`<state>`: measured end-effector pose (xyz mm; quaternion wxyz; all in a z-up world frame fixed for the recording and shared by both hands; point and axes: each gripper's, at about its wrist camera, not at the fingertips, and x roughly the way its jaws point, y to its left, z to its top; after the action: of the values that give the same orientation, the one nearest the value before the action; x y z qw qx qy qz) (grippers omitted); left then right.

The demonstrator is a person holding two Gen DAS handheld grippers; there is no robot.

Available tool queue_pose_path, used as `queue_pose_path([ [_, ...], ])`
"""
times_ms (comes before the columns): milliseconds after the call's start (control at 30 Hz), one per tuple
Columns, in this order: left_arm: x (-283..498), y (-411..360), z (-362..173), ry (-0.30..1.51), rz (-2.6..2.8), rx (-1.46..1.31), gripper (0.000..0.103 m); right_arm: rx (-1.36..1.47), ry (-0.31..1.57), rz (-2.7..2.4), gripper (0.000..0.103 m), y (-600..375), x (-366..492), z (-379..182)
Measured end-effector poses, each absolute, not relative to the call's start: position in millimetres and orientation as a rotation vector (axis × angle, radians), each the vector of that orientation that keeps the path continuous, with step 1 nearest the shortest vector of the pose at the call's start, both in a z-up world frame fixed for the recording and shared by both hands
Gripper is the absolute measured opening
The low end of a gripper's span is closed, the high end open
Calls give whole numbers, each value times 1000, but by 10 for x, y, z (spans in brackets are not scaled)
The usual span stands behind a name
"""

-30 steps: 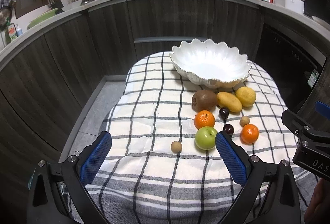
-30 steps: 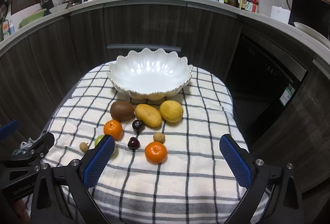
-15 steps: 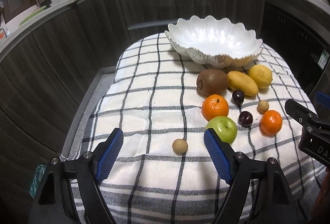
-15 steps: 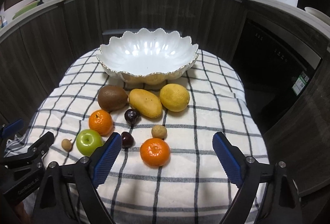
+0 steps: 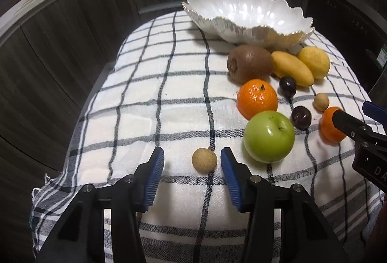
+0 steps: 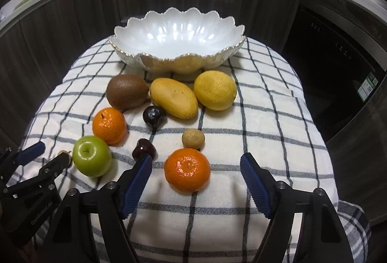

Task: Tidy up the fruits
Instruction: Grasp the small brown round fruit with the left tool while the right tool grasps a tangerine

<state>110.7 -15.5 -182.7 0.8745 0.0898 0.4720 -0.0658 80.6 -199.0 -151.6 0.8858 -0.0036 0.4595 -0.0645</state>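
Several fruits lie on a checked cloth in front of an empty white scalloped bowl (image 6: 177, 42). My left gripper (image 5: 192, 161) hangs low over a small tan longan (image 5: 204, 161); its jaws are closing, the fruit sits between the blue pads (image 5: 154, 176), nearer the right one, untouched. My right gripper (image 6: 196, 166) straddles the near orange (image 6: 187, 169), jaws closing, with gaps on both sides. Beside them lie a green apple (image 5: 269, 136), a second orange (image 5: 256, 98), a kiwi (image 6: 127, 91), a mango (image 6: 173, 97), a lemon (image 6: 215, 90), two dark cherries (image 6: 154, 116) and another longan (image 6: 193, 139).
The cloth (image 5: 157, 93) covers a small rounded table with edges dropping off on all sides. Dark wood cabinet fronts (image 6: 84, 9) curve around behind, with a dark appliance door (image 6: 333, 64) at the right. Bare cloth lies left of the fruit.
Both grippers have come down and closer to the fruit, and their jaws have narrowed. The left now brackets the small longan, the right brackets the near orange.
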Motion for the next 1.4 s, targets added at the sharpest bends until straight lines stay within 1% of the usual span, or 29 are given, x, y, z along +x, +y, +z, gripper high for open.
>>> queue_pose_path([
  [133, 1127, -179, -1864, 983, -144, 196, 46, 1, 967, -130, 73, -2012, 832, -1570],
  [233, 1140, -190, -1887, 980, -148, 198, 41, 9, 974, -123, 73, -2025, 848, -1604],
  [300, 1145, -204, -1916, 986, -153, 200, 38, 12, 980, -121, 70, -2035, 863, -1628],
  [367, 1145, -216, -1950, 997, -162, 195, 32, 15, 983, -119, 68, -2040, 863, -1648],
  [467, 1133, -239, -1952, 990, -168, 203, 29, 21, 988, -115, 68, -2049, 861, -1665],
  [600, 1129, -242, -1955, 986, -164, 206, 29, 22, 986, -110, 68, -2036, 869, -1661],
  [733, 1121, -234, -1953, 986, -162, 205, 23, 19, 985, -107, 68, -2027, 866, -1658],
  [1033, 1094, -215, -1929, 971, -170, 204, 23, 19, 990, -99, 68, -2006, 879, -1666],
  [1100, 1088, -202, -1905, 961, -163, 202, 23, 20, 994, -93, 60, -2002, 888, -1676],
  [1133, 1085, -197, -1897, 957, -161, 201, 23, 21, 999, -89, 58, -1997, 891, -1688],
  [1333, 1091, -177, -1899, 958, -157, 197, 23, 27, 1010, -86, 57, -1993, 904, -1744],
  [1367, 1087, -177, -1898, 957, -158, 196, 23, 28, 1010, -84, 51, -1999, 902, -1750],
  [1400, 1087, -178, -1895, 956, -157, 196, 23, 28, 1013, -83, 48, -1999, 907, -1756],
])
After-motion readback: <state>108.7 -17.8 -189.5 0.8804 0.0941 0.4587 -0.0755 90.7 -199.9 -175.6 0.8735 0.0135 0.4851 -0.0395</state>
